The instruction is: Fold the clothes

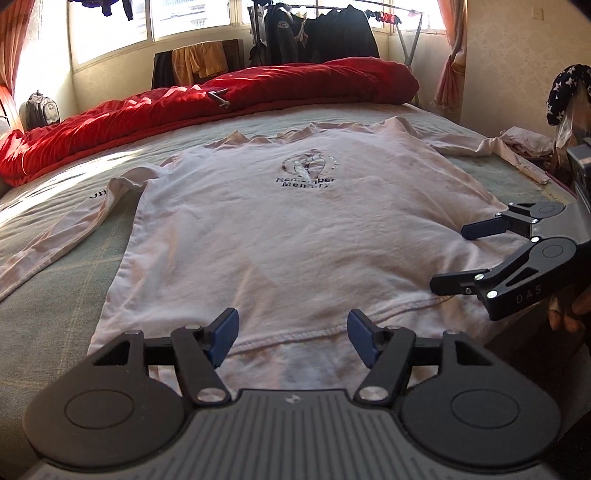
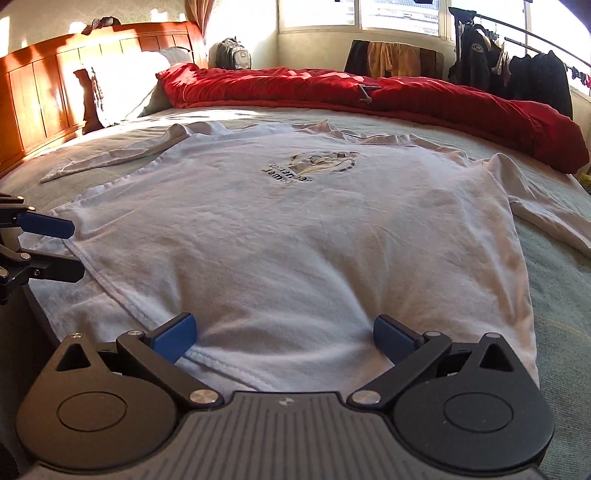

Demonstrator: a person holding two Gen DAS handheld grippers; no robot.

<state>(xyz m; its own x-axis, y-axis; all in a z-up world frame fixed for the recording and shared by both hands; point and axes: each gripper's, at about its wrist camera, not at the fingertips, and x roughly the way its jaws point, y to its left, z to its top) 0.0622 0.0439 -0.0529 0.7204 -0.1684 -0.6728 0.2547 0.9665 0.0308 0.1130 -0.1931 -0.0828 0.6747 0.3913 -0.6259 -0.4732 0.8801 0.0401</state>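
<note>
A white long-sleeved shirt (image 1: pixel 280 229) with a dark chest print lies flat, front up, on the bed, both sleeves spread out to the sides. My left gripper (image 1: pixel 291 338) hovers open over the shirt's bottom hem, blue pads apart with nothing between them. My right gripper (image 2: pixel 284 338) is open too, low over the hem near the shirt's other bottom corner. In the left wrist view the right gripper (image 1: pixel 456 258) shows at the right edge, jaws apart over the shirt's side. In the right wrist view the left gripper (image 2: pixel 62 247) shows at the left edge beside the hem corner. The same shirt (image 2: pixel 295 229) fills that view.
A rumpled red duvet (image 1: pixel 229 99) lies along the far side of the green bed sheet (image 1: pixel 62 295). A wooden headboard (image 2: pixel 40 85) and pillow (image 2: pixel 122 81) stand at one end. A clothes rack (image 1: pixel 325 33) with dark garments and a backpack (image 2: pixel 232 53) are by the windows.
</note>
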